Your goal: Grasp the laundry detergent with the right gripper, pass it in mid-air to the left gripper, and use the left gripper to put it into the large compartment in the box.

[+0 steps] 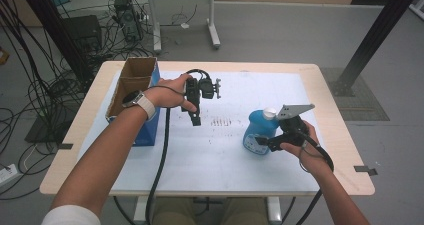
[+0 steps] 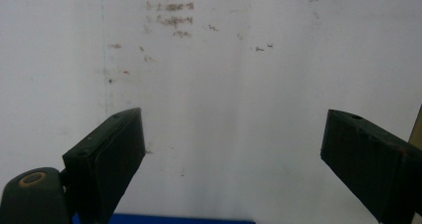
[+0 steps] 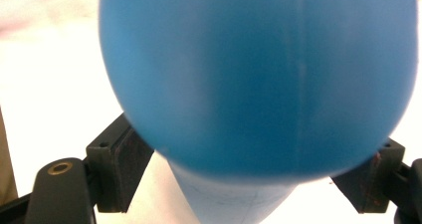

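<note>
Gripping that blue bottle (image 1: 259,131) looks dicey to me. The right gripper (image 1: 263,144) has its jaws on either side of the bottle, which stands on the white mat (image 1: 220,150) toward the table's right side, but in the right gripper view I can't tell if the pads actually press on it. It's a smooth, rounded plastic body, bulging wide with a white cap (image 1: 270,113) on top — a curved slick surface like that could squirt out of flat pads or tip over if the squeeze lands off-centre. The left gripper (image 1: 195,116) hangs over the mat with jaws wide apart and nothing between them, near the open cardboard box (image 1: 134,80) — matte, stiff-looking walls, blue outside.
</note>
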Motion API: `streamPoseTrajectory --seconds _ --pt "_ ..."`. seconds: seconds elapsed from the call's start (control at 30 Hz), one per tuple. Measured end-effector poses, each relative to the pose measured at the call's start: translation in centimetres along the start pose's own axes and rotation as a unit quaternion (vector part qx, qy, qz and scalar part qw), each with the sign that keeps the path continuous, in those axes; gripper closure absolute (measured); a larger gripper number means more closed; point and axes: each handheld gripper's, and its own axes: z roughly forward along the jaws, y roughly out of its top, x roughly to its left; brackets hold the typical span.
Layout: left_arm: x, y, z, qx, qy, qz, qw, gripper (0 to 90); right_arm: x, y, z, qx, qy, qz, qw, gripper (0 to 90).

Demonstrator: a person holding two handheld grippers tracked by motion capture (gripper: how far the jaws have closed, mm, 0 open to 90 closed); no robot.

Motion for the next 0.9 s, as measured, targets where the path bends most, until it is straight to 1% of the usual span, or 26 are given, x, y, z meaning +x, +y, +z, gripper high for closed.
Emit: streamPoseTrajectory --seconds 0.17,0.4,0.9 --pt "0.0 0.01 0.02 0.0 0.0 0.0 1.0 10.6 0.06 -0.11 0.1 -0.002 -0.002 -0.004 1.0 19.2" --pt "0.04 0.01 0.09 0.0 0.0 0.0 1.0 10.6 0.11 -0.36 0.3 -0.01 0.0 0.001 0.9999 19.6" --pt "0.02 0.0 0.12 -0.001 -0.001 -0.001 1.0 10.6 0.22 -0.51 0.57 -0.018 -0.001 -0.002 0.9998 20.4"
